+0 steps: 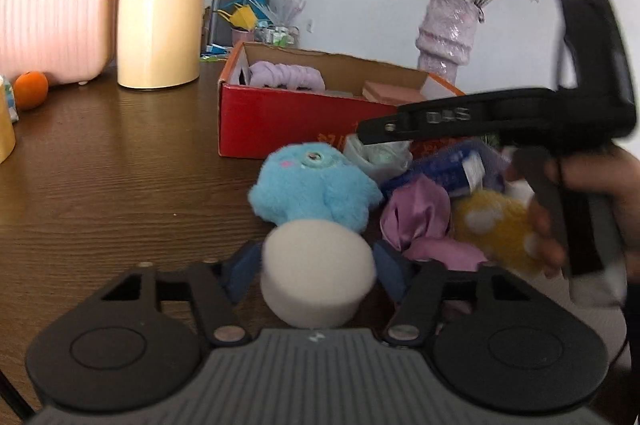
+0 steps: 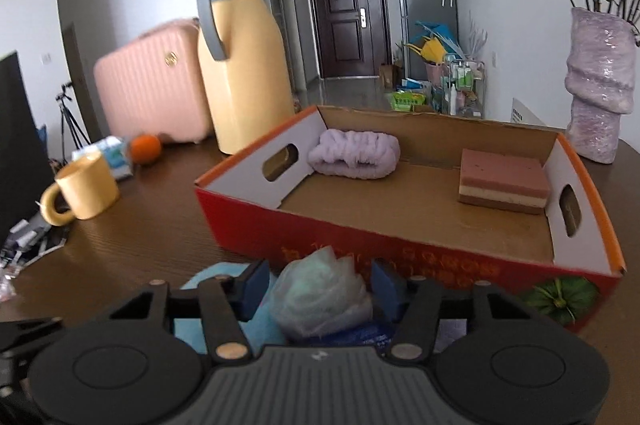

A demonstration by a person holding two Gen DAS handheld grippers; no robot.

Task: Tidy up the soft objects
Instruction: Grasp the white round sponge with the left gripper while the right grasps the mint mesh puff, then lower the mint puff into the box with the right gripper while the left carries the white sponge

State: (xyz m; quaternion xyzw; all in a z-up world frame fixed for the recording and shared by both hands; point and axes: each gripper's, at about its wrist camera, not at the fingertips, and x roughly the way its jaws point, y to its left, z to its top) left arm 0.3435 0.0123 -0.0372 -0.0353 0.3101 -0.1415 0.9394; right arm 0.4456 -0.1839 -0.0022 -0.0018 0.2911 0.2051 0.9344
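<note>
left gripper (image 1: 318, 265) clasps white sponge (image 1: 318, 273) | right gripper (image 2: 318, 289) pinches mesh puff (image 2: 324, 297) | both bound for red box (image 2: 360, 237) at table's back edge

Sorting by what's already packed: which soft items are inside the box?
The lilac headband at the left end and the layered pink sponge at the right; the others aren't.

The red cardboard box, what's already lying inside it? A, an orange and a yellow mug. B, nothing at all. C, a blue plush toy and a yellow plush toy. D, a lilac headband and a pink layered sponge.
D: the right wrist view shows the lilac headband at the left end of the red cardboard box and the pink layered sponge at its right end, with nothing else inside.
</note>
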